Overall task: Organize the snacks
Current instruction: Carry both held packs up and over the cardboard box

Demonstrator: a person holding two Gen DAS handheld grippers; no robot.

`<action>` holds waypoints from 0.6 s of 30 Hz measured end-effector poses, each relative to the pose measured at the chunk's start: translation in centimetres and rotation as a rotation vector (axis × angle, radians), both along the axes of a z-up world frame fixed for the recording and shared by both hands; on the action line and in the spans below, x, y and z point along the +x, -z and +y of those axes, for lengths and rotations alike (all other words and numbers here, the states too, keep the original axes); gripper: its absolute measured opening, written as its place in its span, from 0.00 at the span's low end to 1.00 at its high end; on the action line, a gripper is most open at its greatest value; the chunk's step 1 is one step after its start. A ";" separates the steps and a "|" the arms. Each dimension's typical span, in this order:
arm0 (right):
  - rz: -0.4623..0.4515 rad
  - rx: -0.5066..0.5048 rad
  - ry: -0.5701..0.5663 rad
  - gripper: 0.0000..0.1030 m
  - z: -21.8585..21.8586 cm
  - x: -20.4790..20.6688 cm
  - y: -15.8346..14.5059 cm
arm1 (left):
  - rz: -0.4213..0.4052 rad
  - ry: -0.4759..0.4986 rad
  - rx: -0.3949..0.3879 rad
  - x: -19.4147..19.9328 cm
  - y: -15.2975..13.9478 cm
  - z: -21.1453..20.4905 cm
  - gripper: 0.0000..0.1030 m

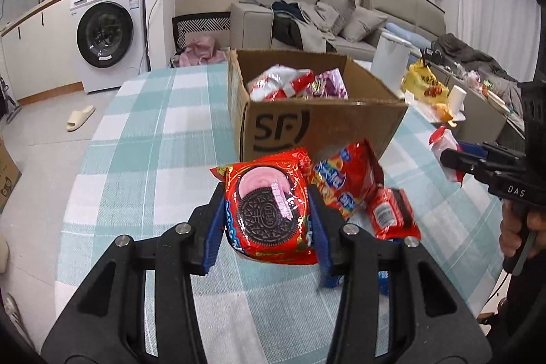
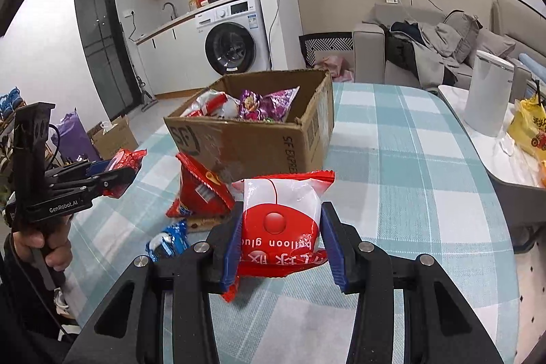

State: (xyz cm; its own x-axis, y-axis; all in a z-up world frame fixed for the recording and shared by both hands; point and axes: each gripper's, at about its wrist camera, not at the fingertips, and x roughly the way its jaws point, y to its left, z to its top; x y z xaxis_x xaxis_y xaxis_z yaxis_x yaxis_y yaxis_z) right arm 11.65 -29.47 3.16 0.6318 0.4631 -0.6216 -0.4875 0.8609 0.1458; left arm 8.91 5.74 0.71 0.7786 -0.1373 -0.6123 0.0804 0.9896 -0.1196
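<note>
The SF cardboard box (image 1: 317, 128) is sitting open at twelve o'clock on the checked tablecloth (image 1: 143, 132), already holding snack packets. The left gripper (image 1: 266, 220) is clamping an Oreo packet (image 1: 269, 210), its long axis running toward the box. The right gripper (image 2: 279, 244) is squeezing a balloon glue packet (image 2: 281, 217), its sealed end pointing at twelve o'clock.

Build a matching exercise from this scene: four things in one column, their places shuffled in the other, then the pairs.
Things
1. Red Oreo biscuit packet
2. Red-and-white balloon glue packet
3. Shiny purple snack bag
4. Small blue snack packet

Places
A. Inside the brown cardboard box
B. Held in the right tool
C. Lying on the checked tablecloth
D. Held in the left tool

Pairs: 1-D, 2-B, 3-A, 4-C
</note>
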 end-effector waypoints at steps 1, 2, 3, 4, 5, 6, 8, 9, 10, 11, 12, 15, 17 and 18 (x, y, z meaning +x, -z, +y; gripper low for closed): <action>-0.003 0.002 0.002 0.43 0.1 0.0 -0.1 | -0.002 -0.001 -0.003 0.1 -0.2 0.0 0.40; -0.005 0.008 0.001 0.43 0.1 0.0 -0.3 | -0.003 -0.001 -0.004 0.1 -0.3 0.0 0.40; -0.011 0.018 0.002 0.43 0.1 0.1 -0.5 | -0.007 -0.003 -0.005 0.2 -0.3 0.0 0.40; -0.013 0.024 0.001 0.43 0.2 0.2 -0.7 | -0.013 -0.004 -0.007 0.3 -0.6 -0.1 0.40; -0.018 0.025 0.002 0.43 0.2 0.3 -0.9 | -0.015 -0.005 -0.008 0.4 -0.7 -0.1 0.40; -0.025 0.028 0.005 0.43 0.3 0.3 -1.2 | -0.017 -0.007 -0.010 0.4 -0.8 -0.2 0.40; -0.029 0.037 0.004 0.43 0.4 0.5 -1.6 | -0.024 -0.010 -0.012 0.7 -1.2 -0.3 0.40; -0.034 0.040 0.008 0.43 0.5 0.6 -1.8 | -0.028 -0.012 -0.011 0.8 -1.3 -0.4 0.40; -0.036 0.044 0.007 0.43 0.5 0.7 -2.0 | -0.031 -0.014 -0.007 1.0 -1.6 -0.6 0.40; -0.036 0.049 0.006 0.43 0.5 0.8 -2.2 | -0.033 -0.013 -0.006 1.1 -1.7 -0.7 0.40; -0.039 0.055 0.009 0.43 0.5 0.9 -2.4 | -0.034 -0.011 -0.006 1.3 -1.9 -0.8 0.40; -0.044 0.072 0.015 0.43 0.7 1.3 -3.0 | -0.046 0.003 -0.001 1.8 -2.5 -1.3 0.40; -0.049 0.083 0.015 0.43 0.8 1.6 -3.3 | -0.055 0.008 0.004 2.2 -2.8 -1.6 0.40; -0.052 0.086 0.017 0.43 0.8 1.8 -3.4 | -0.059 0.014 0.006 2.4 -3.0 -1.8 0.40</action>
